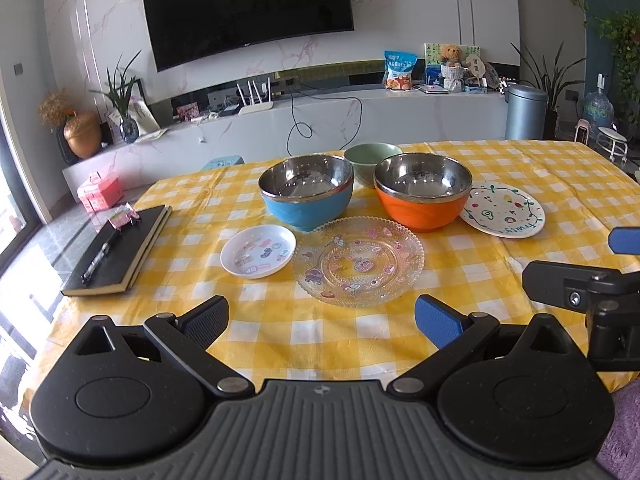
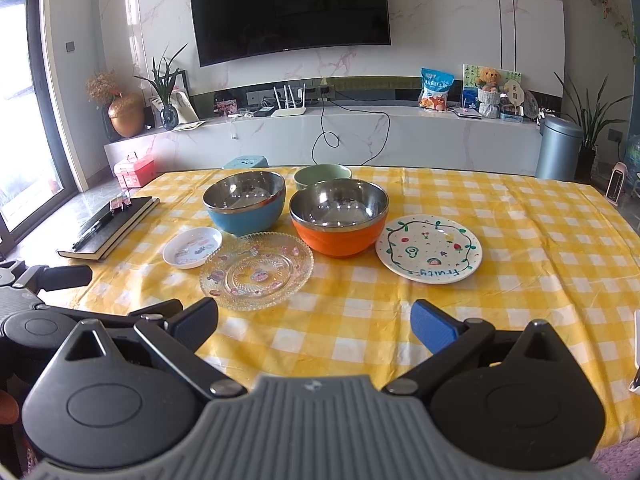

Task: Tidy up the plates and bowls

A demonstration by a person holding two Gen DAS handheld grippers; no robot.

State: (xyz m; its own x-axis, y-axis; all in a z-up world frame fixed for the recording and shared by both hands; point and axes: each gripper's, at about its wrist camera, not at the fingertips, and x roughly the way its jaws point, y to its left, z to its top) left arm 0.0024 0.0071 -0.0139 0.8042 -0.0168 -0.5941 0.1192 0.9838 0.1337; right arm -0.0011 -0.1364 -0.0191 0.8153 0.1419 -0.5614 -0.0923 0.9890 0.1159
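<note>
On the yellow checked table sit a blue steel-lined bowl point(image 1: 306, 194) point(image 2: 245, 203), an orange steel-lined bowl point(image 1: 422, 196) point(image 2: 339, 218) and, behind them, a green bowl point(image 1: 370, 160) point(image 2: 322, 175). In front lie a small white dish point(image 1: 258, 256) point(image 2: 192, 247), a clear glass plate point(image 1: 358, 266) point(image 2: 257, 270) and a white painted plate point(image 1: 503, 214) point(image 2: 429, 248). My left gripper point(image 1: 322, 322) stands open over the near cloth, short of the glass plate. My right gripper point(image 2: 314, 326) is open too, holding nothing, with the painted plate ahead to its right.
A black notebook point(image 1: 116, 252) point(image 2: 108, 228) with a pen and a clip lies at the table's left edge. The right gripper's body point(image 1: 580, 288) shows at the right of the left wrist view. A TV wall and a low cabinet stand beyond the table.
</note>
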